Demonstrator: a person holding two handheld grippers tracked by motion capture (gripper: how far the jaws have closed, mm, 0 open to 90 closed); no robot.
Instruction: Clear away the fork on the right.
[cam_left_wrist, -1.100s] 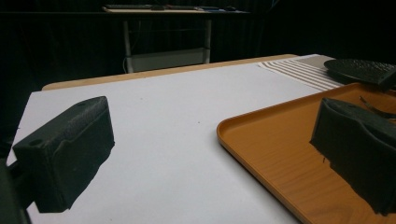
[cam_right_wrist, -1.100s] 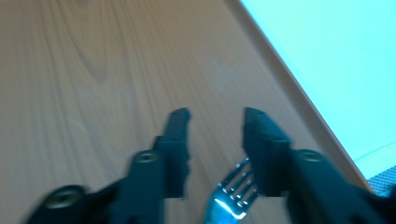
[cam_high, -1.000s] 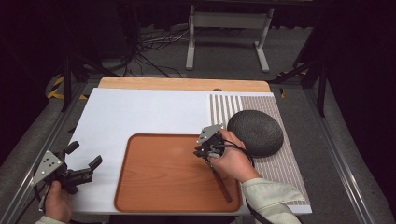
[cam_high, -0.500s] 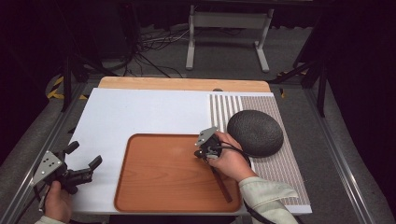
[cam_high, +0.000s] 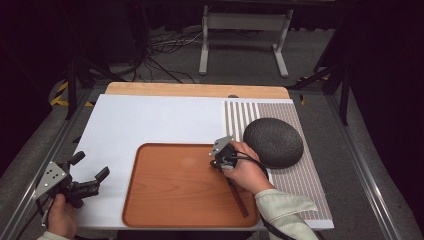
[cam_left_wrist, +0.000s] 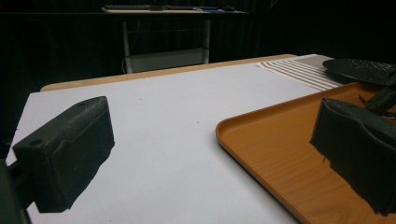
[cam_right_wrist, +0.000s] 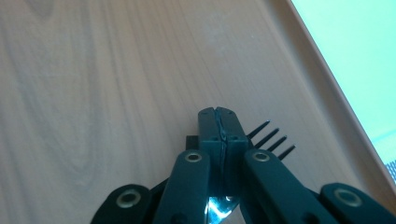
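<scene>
My right gripper (cam_high: 218, 159) is down on the orange-brown tray (cam_high: 170, 200), near its right side. Its jaws are pressed together on the neck of a black fork (cam_right_wrist: 271, 136). The fork's tines stick out past the right jaw in the right gripper view. A dark slim handle (cam_high: 237, 197) runs from under the hand toward the tray's front right corner. My left gripper (cam_high: 90, 167) is held at the table's front left corner, open, with nothing between its jaws (cam_left_wrist: 215, 126).
A dark round textured dish (cam_high: 272, 141) lies on a striped mat (cam_high: 300, 185) right of the tray. White sheet (cam_high: 150, 120) covers the table's left and middle. A wooden strip (cam_high: 195, 90) runs along the far edge. Cables and a metal stand stand beyond.
The right hand has shifted only very slightly on the tray. The left hand has kept still.
</scene>
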